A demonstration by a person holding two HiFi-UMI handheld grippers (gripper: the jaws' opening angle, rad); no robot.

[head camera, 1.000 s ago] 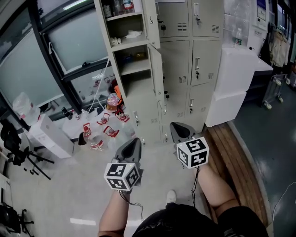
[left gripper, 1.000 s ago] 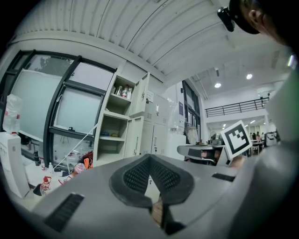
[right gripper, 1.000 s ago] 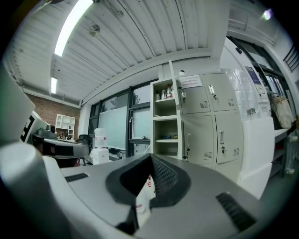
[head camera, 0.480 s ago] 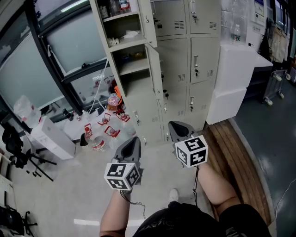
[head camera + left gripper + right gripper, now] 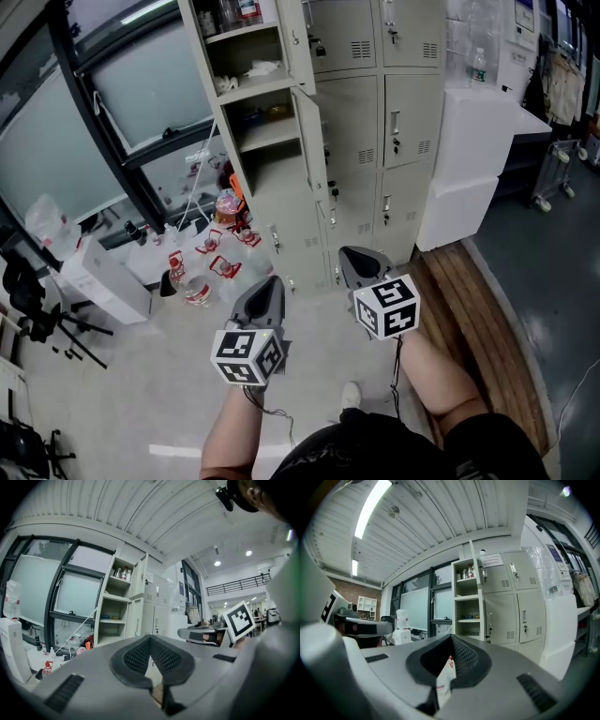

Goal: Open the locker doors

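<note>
A beige locker bank [image 5: 375, 122] stands ahead of me. In its left column the two upper doors [image 5: 314, 141] hang open and show shelves [image 5: 267, 131] with small items. The middle and right column doors [image 5: 410, 103] are closed, and so is the bottom left door [image 5: 286, 234]. My left gripper [image 5: 272, 283] is held level well short of the lockers, shut and holding nothing. My right gripper [image 5: 352, 255] is beside it, also shut on nothing. The left gripper view shows the shut left gripper [image 5: 151, 637] and the lockers [image 5: 154, 616] far ahead. The right gripper view shows the shut right gripper [image 5: 451, 636] facing the closed doors [image 5: 506, 602].
Several water bottles [image 5: 202, 281] lie on the floor left of the lockers. White boxes [image 5: 464, 159] are stacked at the lockers' right. A wooden platform [image 5: 469, 319] runs along the right. At the left are a white box [image 5: 103, 281] and black stands [image 5: 37, 309].
Only the head view has shifted a little, so the lockers sit slightly lower and further left. Both grippers have stayed where they were, shut.
</note>
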